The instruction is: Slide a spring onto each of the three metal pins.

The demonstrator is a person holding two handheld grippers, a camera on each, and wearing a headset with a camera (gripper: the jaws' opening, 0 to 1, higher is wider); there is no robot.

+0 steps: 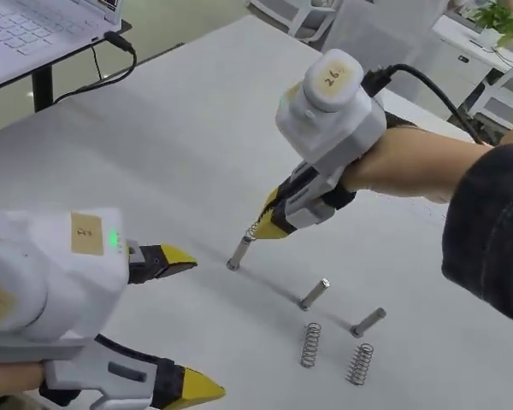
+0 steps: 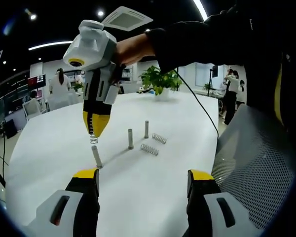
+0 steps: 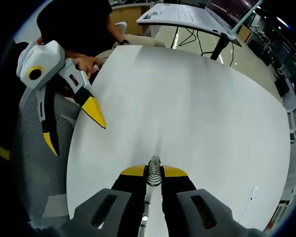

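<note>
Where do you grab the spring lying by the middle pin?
Probably across its middle coils, from above: the spring lies flat on the table with both sides free, and that leaves an open end clear for the pin.

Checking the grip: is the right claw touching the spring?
Touching. The right gripper view shows the right claw shut on the spring, its jaws pressing both sides.

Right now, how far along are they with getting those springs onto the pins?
Done: nothing yet; none of the three pins wears a spring. In hand: the right gripper pinches the held spring just above the first pin. Left: seat it, then put the first loose spring and second loose spring, lying on the table, onto the bare second pin and third pin. The left gripper is open, empty.
</note>
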